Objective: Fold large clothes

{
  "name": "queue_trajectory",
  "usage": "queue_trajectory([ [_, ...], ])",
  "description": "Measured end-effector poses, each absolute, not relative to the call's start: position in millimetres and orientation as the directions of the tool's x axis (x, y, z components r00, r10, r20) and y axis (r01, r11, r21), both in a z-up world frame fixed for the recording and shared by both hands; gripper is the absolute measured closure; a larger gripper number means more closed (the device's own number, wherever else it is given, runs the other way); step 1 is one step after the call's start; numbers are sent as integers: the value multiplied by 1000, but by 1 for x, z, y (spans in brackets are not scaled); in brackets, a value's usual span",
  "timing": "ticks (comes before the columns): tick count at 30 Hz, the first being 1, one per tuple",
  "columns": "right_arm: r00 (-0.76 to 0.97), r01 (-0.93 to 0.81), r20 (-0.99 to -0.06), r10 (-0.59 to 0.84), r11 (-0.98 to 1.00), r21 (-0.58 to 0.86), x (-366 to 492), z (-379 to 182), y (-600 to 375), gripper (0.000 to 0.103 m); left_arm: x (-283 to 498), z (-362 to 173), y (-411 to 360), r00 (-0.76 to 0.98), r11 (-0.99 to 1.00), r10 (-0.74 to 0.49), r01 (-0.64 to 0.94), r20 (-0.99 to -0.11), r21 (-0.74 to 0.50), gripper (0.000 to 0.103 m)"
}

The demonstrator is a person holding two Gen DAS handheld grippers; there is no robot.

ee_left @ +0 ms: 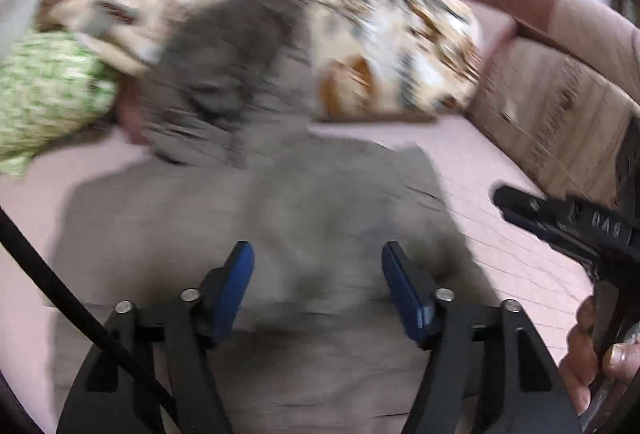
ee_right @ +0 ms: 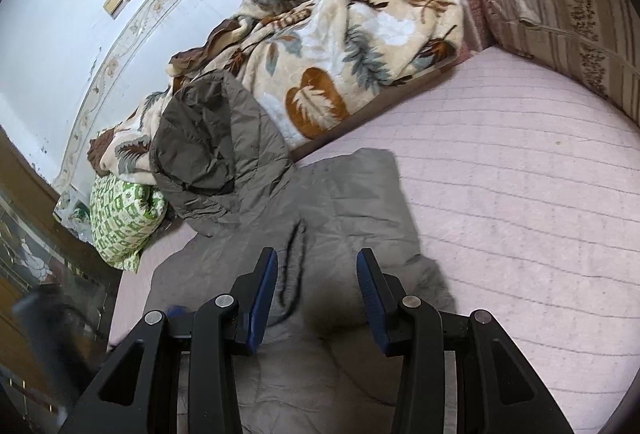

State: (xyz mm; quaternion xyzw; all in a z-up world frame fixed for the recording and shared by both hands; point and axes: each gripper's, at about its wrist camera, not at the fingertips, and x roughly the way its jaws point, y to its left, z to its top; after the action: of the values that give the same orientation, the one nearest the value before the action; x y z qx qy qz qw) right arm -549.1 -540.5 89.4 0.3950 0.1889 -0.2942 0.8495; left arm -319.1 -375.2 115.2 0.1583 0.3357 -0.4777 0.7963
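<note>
Grey padded jacket (ee_right: 320,201) spread flat on the pink quilted bed cover (ee_right: 520,193), filling the lower centre of both wrist views. Hood (ee_right: 208,145) bunched at the jacket's far end, left of centre in the right wrist view, dark lining showing, resting against a leaf-patterned blanket (ee_right: 340,45) heaped along the upper middle of the frame. Green-and-white patterned cushion (ee_right: 120,218) at the left edge, just beside the hood. Striped, flower-printed bolster (ee_right: 560,1) in the upper right corner, well apart from the jacket.

Left gripper (ee_left: 318,286) low in the left wrist view, above the jacket's body; blue pads (ee_left: 236,286) set well apart, nothing between them, no cloth held. Picture heavily blurred, so contact with the fabric impossible to tell.

Right gripper (ee_right: 316,298) low in the right wrist view, jaws about half open, blue-faced fingers (ee_right: 264,302) straddling a raised fold of grey fabric with a dark drawcord (ee_right: 292,262) lying across it. Pads not visibly pressing on the cloth; a gap on each side of the fold.

Same right gripper also visible at the right edge of the left wrist view as a black body, held by a hand (ee_left: 592,354) in the lower right corner. Pale wall (ee_right: 80,33) with a decorated border in the upper left of the right wrist view.
</note>
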Motion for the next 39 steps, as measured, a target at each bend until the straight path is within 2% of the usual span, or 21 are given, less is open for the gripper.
queue_trajectory([
  [2,764,634,-553,-331,543,551,-532,88,-533,59,-290,119,-358,416,575,-595,818,-688,-2,36],
  [6,731,647,-587,-347,627,435,-494,88,-510,59,-218,103,-309,592,743,-426,660,-684,109,36],
  [12,697,650,-622,-357,680,339,-449,74,-498,62,-162,67,-279,599,796,-394,602,-697,68,36],
  [15,657,671,-653,-377,687,279,-433,63,-502,62,-147,45,-293,522,790,-368,612,-770,37,36],
  [19,539,712,-766,-351,675,192,-408,29,-515,62,-149,26,-297,484,779,-339,625,-807,48,34],
  [20,512,722,-782,-354,672,169,-405,23,-516,57,-147,24,-301,482,775,-333,630,-810,56,31],
  [22,490,733,-800,-345,661,164,-403,14,-519,55,-147,21,-301,478,775,-323,629,-817,61,29],
  [25,500,734,-804,-321,649,198,-406,12,-526,55,-146,22,-297,474,781,-333,623,-816,44,29],
  [29,527,739,-789,-316,630,241,-416,19,-527,55,-156,46,-288,499,791,-393,612,-773,-8,31],
  [34,609,719,-687,-397,642,266,-434,57,-507,55,-199,77,-300,519,719,-513,695,-684,-11,30],
  [36,634,697,-657,-407,669,257,-431,64,-496,53,-217,71,-316,492,673,-532,740,-689,9,30],
  [39,638,663,-667,-385,715,221,-415,58,-484,53,-230,47,-335,473,642,-480,763,-739,72,29],
])
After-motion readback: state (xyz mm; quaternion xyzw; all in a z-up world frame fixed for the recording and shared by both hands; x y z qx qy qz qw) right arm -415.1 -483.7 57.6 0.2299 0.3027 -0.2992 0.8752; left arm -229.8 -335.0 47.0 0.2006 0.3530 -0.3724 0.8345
